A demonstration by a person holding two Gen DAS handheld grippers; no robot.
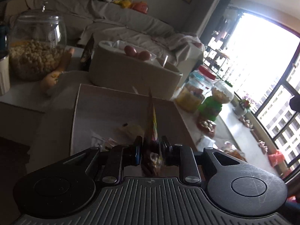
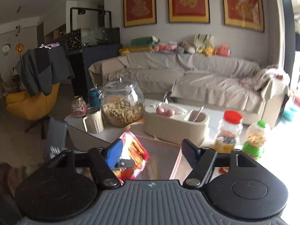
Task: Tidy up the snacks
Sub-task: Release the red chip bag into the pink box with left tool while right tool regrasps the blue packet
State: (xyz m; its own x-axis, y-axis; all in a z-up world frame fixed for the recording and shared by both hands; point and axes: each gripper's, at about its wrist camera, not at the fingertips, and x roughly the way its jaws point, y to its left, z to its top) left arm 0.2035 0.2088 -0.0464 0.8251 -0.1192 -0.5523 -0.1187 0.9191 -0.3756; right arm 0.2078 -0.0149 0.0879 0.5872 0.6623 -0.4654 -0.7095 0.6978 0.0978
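My left gripper [image 1: 151, 148] is clamped on a colourful snack packet [image 1: 152, 131], edge-on above the cardboard box [image 1: 105, 101]; my right gripper [image 2: 151, 150] hangs with fingers wide apart, a red-and-yellow snack packet [image 2: 134, 153] beside its blue pad [image 2: 113, 152].

Snack packet [image 2: 134, 157]: glossy foil-like plastic, crinkled. Big jar [image 2: 122, 101]: clear glass, shiny. Box [image 1: 120, 116]: matt brown cardboard. Beige holder [image 2: 175, 125]: matt, smooth finish. Sofa [image 2: 196, 78]: covered w/ creased grey cloth. Right tongs [image 2: 151, 150]: matt black plastic, ribbed body, metal pivot screws.
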